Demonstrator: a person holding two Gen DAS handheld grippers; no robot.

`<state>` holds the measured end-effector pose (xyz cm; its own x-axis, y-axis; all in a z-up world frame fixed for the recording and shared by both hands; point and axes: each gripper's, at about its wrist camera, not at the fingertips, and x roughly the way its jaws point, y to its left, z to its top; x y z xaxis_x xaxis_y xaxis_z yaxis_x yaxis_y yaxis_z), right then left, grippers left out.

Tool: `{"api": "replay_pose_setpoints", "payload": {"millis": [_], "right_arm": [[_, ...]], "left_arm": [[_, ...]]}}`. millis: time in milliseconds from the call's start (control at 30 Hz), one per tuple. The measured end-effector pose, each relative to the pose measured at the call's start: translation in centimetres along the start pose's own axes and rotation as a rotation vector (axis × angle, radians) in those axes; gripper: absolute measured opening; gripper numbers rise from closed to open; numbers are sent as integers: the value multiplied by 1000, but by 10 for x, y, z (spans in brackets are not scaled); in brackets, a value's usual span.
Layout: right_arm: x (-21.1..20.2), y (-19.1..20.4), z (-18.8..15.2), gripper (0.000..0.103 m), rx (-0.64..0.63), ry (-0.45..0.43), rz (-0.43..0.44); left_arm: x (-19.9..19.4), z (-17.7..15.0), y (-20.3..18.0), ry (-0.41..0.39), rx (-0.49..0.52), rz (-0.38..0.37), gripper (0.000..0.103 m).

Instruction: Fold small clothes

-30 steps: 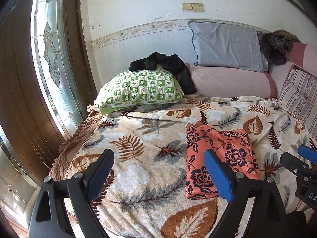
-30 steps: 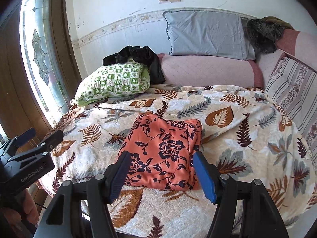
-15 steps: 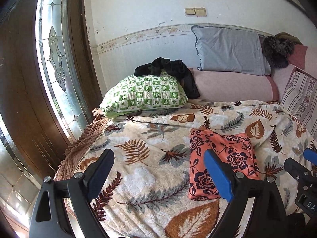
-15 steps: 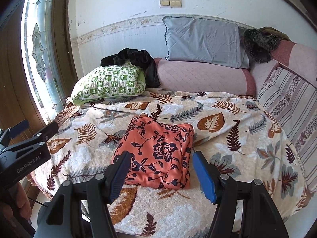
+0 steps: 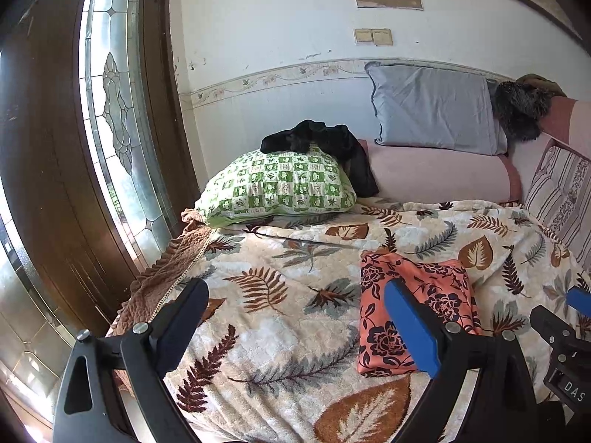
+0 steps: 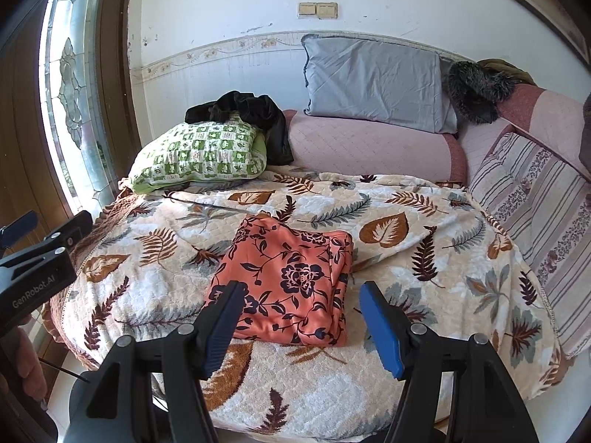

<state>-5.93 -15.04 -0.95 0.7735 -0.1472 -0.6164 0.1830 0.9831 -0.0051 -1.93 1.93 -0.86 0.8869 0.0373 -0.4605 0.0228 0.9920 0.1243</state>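
Observation:
An orange garment with dark flowers [image 6: 288,280] lies folded into a compact rectangle on the leaf-patterned blanket [image 6: 424,258]. It also shows in the left wrist view [image 5: 410,306], right of centre. My right gripper [image 6: 301,325] is open and empty, held back above the bed's front edge, just short of the garment. My left gripper [image 5: 295,325] is open and empty, to the left of the garment and above the blanket [image 5: 266,317]. Each gripper shows at the edge of the other's view.
A green checked pillow [image 6: 199,155] with a black garment [image 6: 251,114] on it lies at the back left. A grey pillow [image 6: 373,81] leans on the wall over a pink bolster [image 6: 369,147]. A striped cushion [image 6: 535,199] is at right. A glass door [image 5: 110,118] stands left.
Both grippers have pulled back and up from the bed, so the folded garment looks smaller and farther away. The garment has not moved. Both grippers stayed open.

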Motion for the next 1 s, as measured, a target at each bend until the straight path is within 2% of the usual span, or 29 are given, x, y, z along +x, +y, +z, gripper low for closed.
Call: {"api": "replay_pose_setpoints", "payload": {"millis": [267,733,1000], "right_arm": [[14,-6,-13,69,16,46,-37],[-5,-3,-10,69,11,16,-55],[0,1,-9,69,7,19,-53]], "left_arm": [[-3,-3,1,11,10,-3,96],[-13,-3,7,-6,-16,-28,96],[-1,-9,7,22,-4,-48,96]]}}
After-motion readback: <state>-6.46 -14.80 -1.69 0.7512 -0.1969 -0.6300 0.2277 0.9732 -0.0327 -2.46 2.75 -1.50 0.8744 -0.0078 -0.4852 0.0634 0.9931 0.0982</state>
